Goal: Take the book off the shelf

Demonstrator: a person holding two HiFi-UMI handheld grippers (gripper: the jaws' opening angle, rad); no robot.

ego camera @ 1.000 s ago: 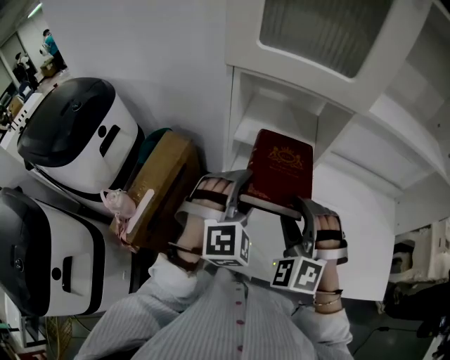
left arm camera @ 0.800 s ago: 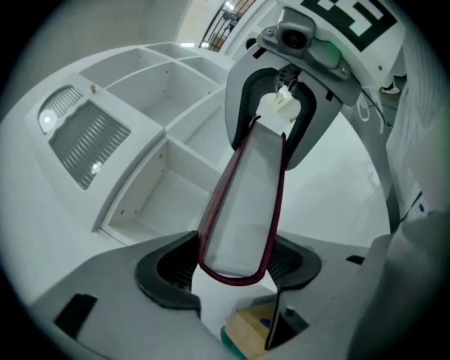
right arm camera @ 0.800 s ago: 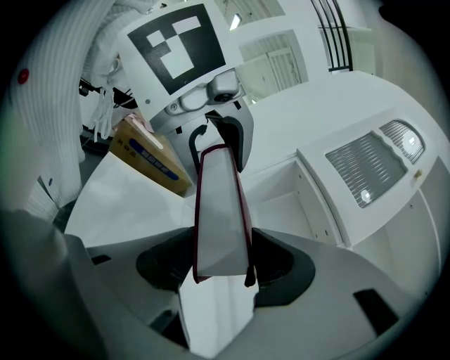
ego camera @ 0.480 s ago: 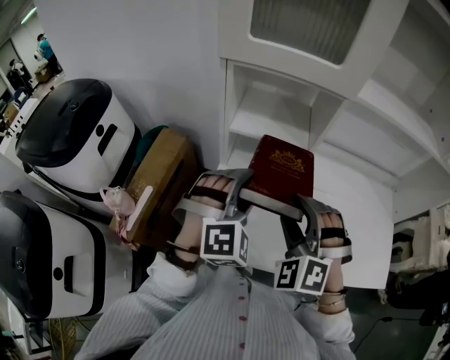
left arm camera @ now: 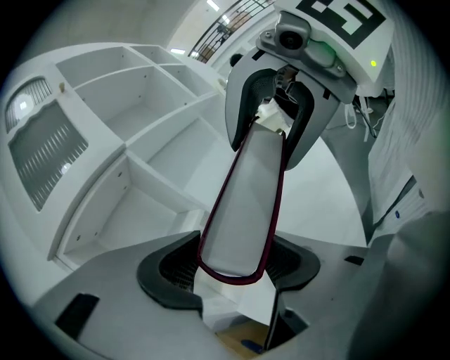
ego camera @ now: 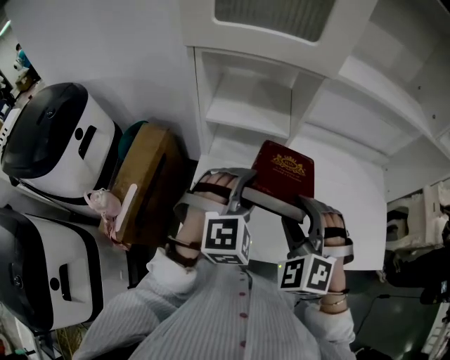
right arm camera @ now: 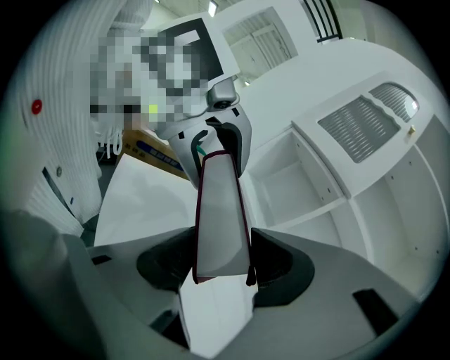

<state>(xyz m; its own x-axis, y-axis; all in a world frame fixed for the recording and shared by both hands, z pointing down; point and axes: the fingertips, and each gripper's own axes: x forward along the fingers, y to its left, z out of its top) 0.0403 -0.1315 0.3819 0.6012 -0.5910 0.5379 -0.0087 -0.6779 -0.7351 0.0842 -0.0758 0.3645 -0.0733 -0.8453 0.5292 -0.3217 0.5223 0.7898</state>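
A person's two grippers clamp a dark red book (ego camera: pixel 285 169) by its ends, clear of the white shelf unit (ego camera: pixel 246 105). The left gripper (ego camera: pixel 240 188) grips the book's left end. Its jaws have just been closing, and the book sits between them, with the pads pressed on both covers. The right gripper (ego camera: pixel 302 208) is clenched on the book's right end in the same way.

A second ago the book's top edge overlapped the mouth of the lowest compartment. It now hangs above the left rear part of the white counter (ego camera: pixel 355 211), gold-stamped cover up, just in front of that compartment. Both hands keep the grip they had then. In the head view the shelf unit now sits further left, and more of its right-hand compartments show.

The counter runs out from the foot of the shelf unit, and its front right corner reaches toward the person's right wrist. A ribbed panel (ego camera: pixel 274 13) caps the shelf unit. Left of the counter's left edge a brown box (ego camera: pixel 144 179) leans against the wall, with a pink object (ego camera: pixel 104 208) at its near corner. Beyond the box stand two white-and-black machines (ego camera: pixel 49 133). The person's striped shirt (ego camera: pixel 225 320) fills the foreground.
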